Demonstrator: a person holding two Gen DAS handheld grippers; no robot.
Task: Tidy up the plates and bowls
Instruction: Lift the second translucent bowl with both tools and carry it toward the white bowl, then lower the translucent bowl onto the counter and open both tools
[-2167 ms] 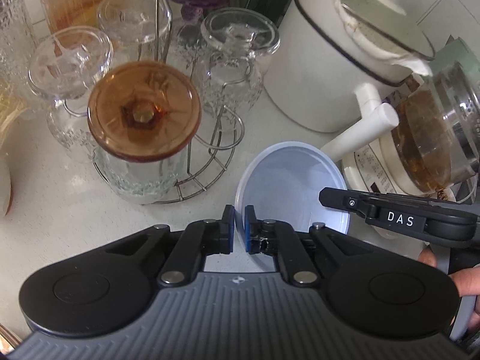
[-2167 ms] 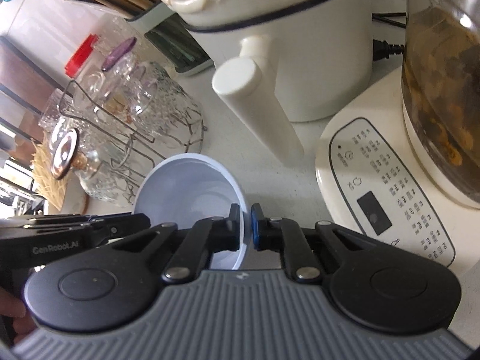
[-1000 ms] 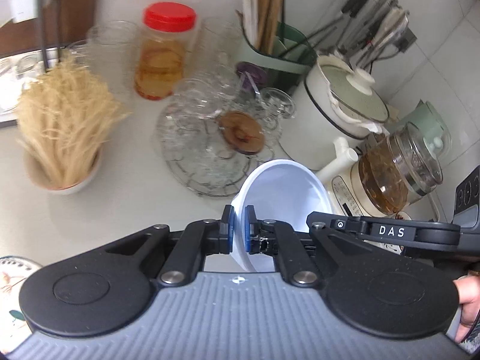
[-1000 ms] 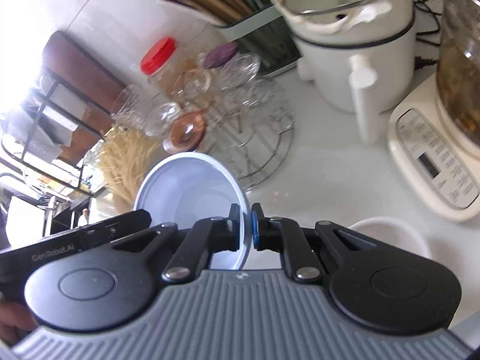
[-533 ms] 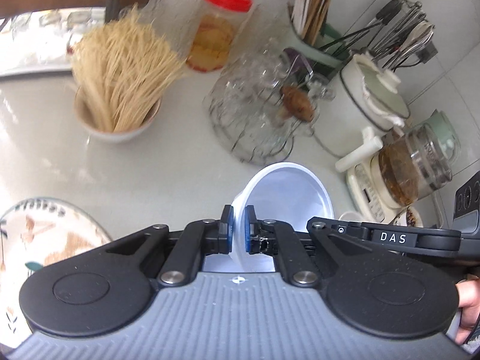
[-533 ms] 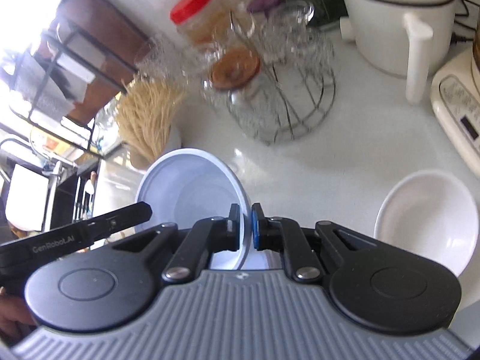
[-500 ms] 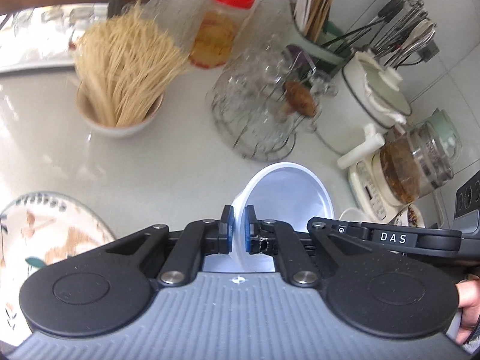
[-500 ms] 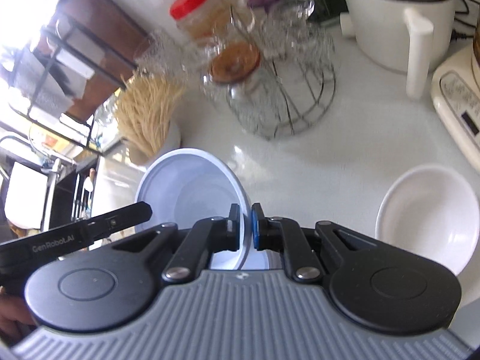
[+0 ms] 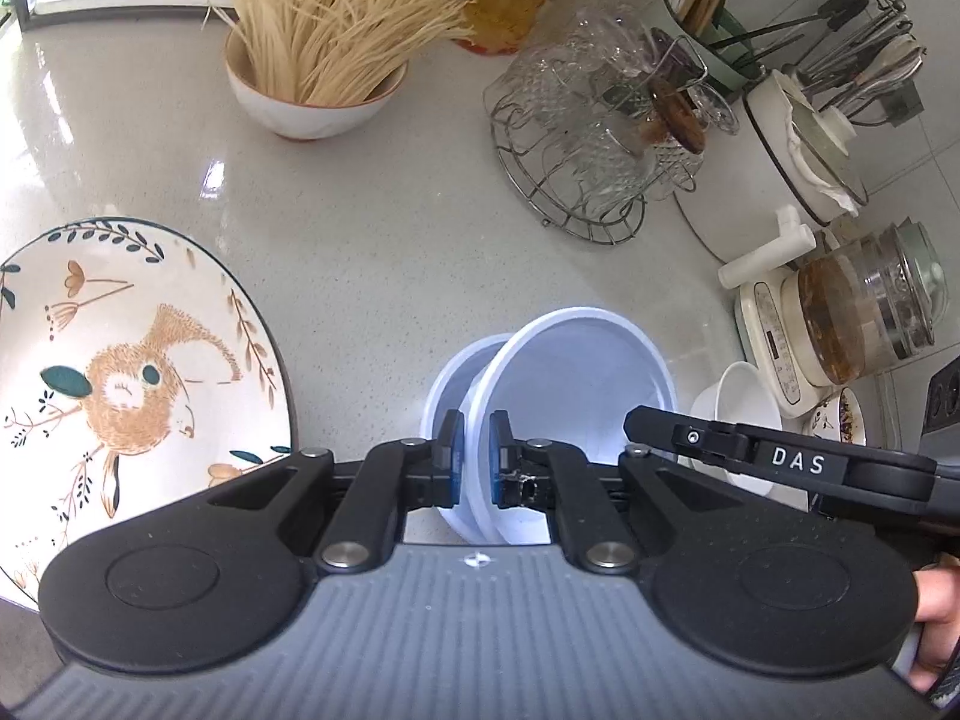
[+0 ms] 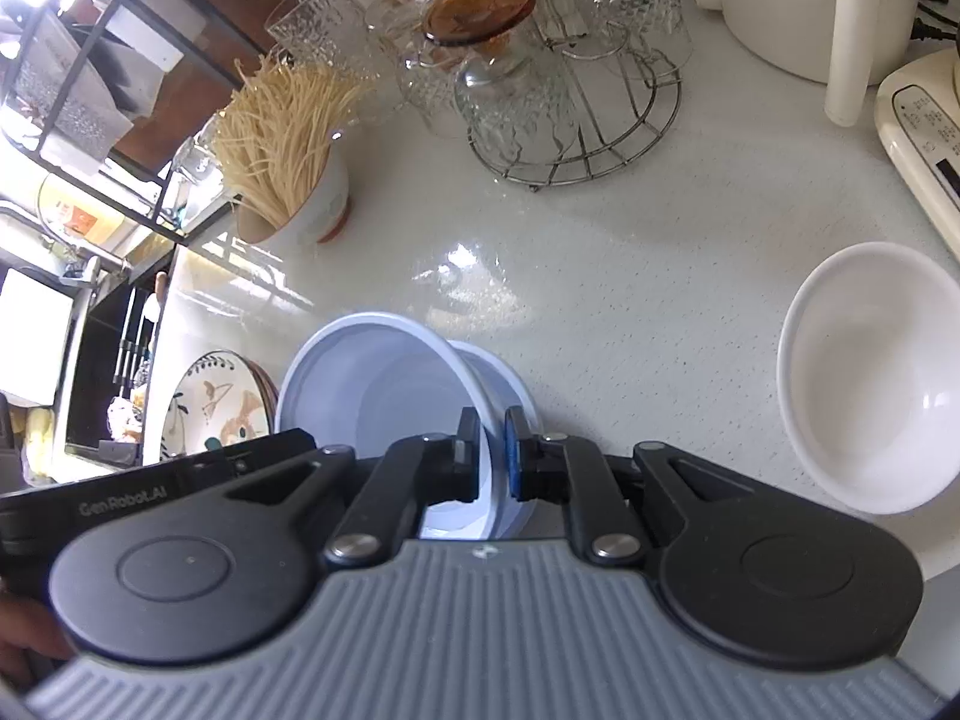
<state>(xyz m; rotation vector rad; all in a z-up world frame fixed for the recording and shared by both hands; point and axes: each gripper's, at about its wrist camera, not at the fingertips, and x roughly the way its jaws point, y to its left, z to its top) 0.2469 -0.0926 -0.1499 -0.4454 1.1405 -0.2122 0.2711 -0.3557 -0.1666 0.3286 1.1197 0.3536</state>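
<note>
A pale blue bowl (image 9: 576,378) hangs tilted just above the counter, held by both grippers at opposite sides of its rim. My left gripper (image 9: 471,462) is shut on its near rim. My right gripper (image 10: 492,450) is shut on the other side of the bowl (image 10: 372,384). Right under it a second pale blue bowl (image 9: 447,384) stands on the counter, also visible in the right wrist view (image 10: 510,375); whether the two touch I cannot tell. A rabbit-patterned plate (image 9: 120,372) lies at the left. A white bowl (image 10: 870,372) sits to the right.
A bowl of dry noodles (image 9: 312,90) stands at the back. A wire rack of upturned glasses (image 9: 588,168), a white pot (image 9: 798,156), a glass kettle on its base (image 9: 864,312) and a utensil holder (image 9: 720,0) line the back right. A small dish (image 9: 846,420) lies by the kettle.
Both grippers have carried the blue bowl away from the glass rack and lower toward the counter. The second blue bowl has come into view beneath it, and the plate looms larger.
</note>
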